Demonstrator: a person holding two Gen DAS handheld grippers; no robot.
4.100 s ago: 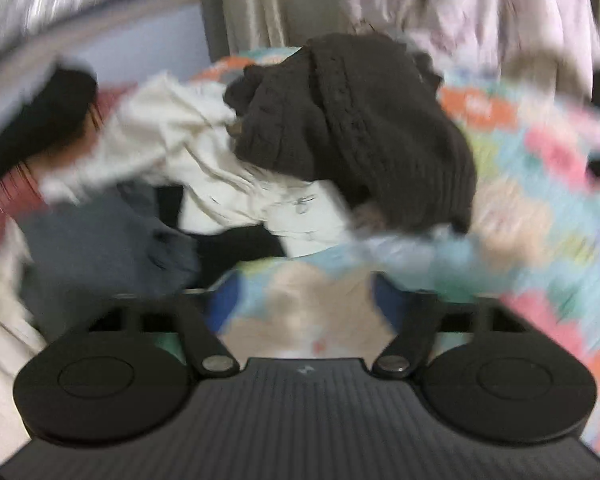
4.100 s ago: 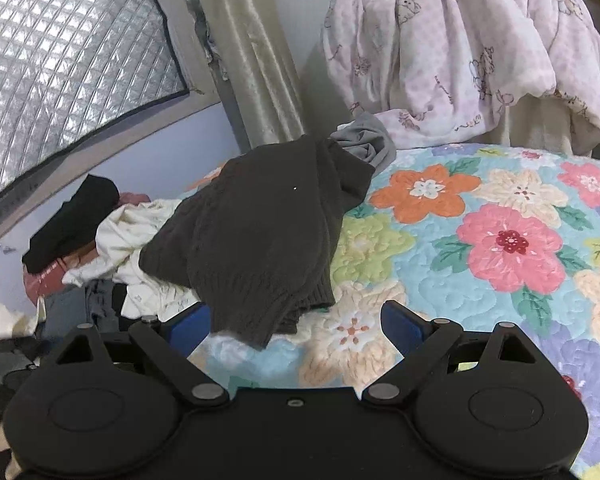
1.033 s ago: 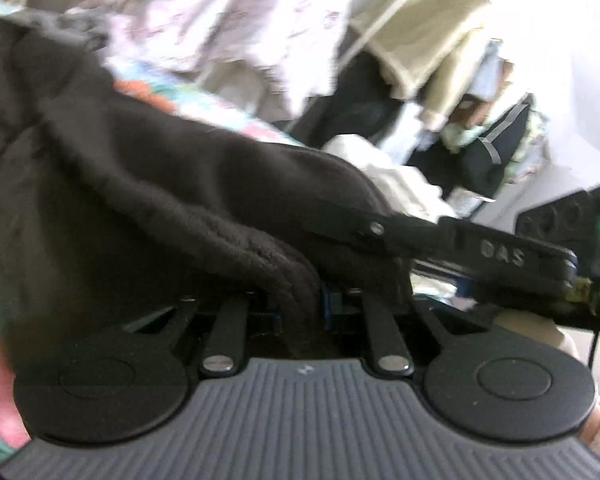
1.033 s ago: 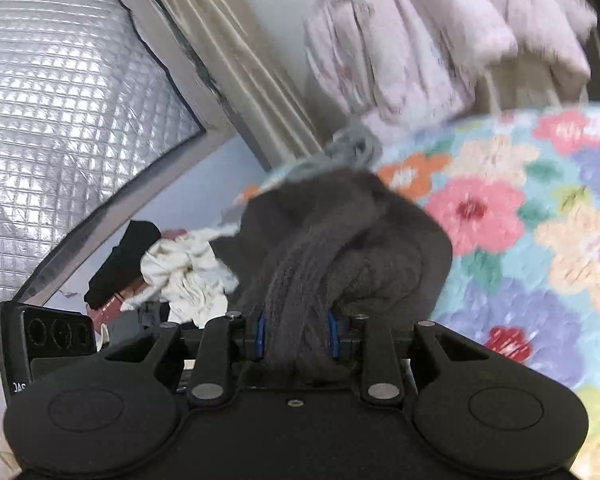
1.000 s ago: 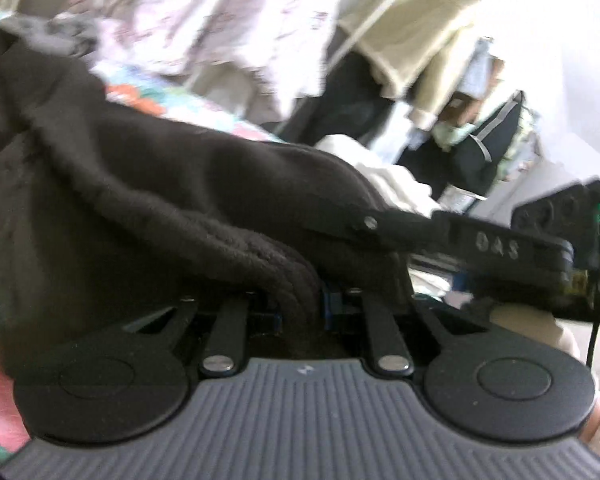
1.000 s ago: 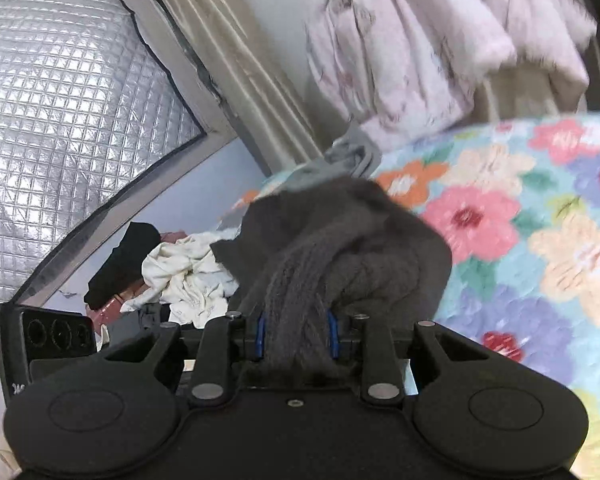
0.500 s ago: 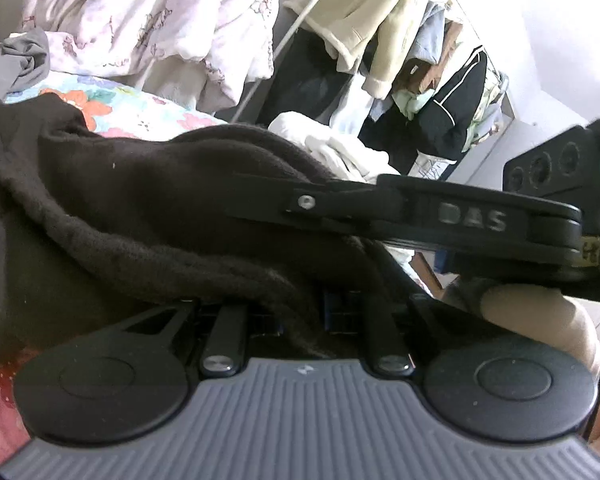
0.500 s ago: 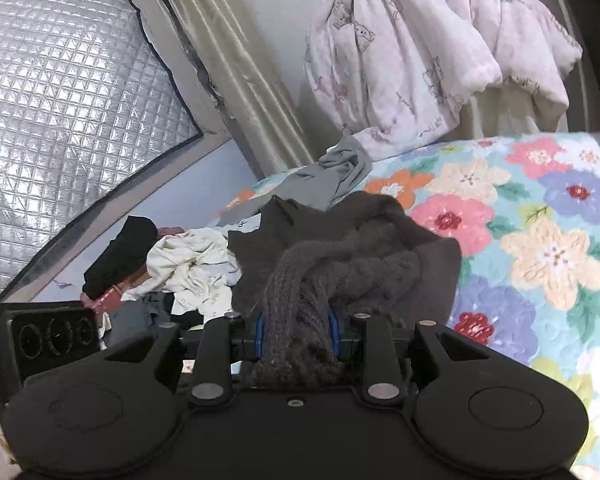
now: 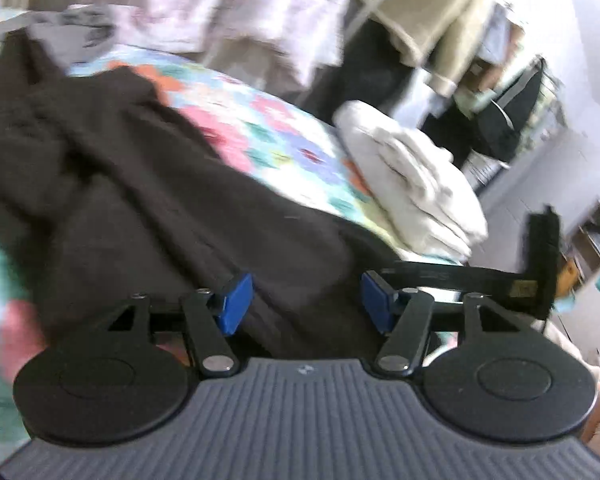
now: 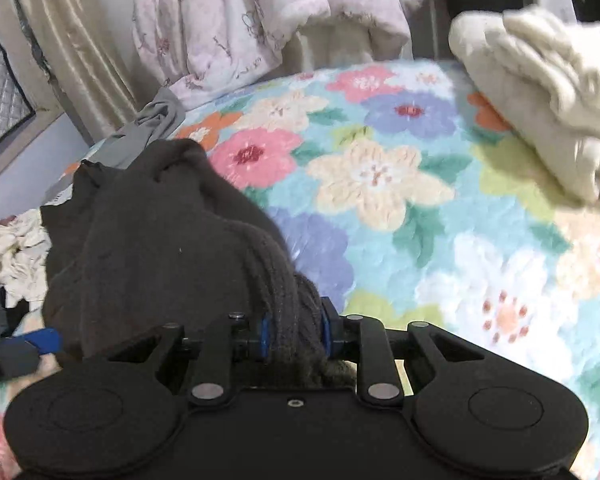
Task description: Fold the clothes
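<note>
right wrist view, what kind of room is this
Most likely a bedroom: a floral quilted bedspread covers a bed, pink printed bedding hangs behind it, and a folded cream garment lies on the spread.

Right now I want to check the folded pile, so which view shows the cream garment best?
The left wrist view: the cream garment lies whole on the quilt. The right wrist view cuts it at the frame edge.
</note>
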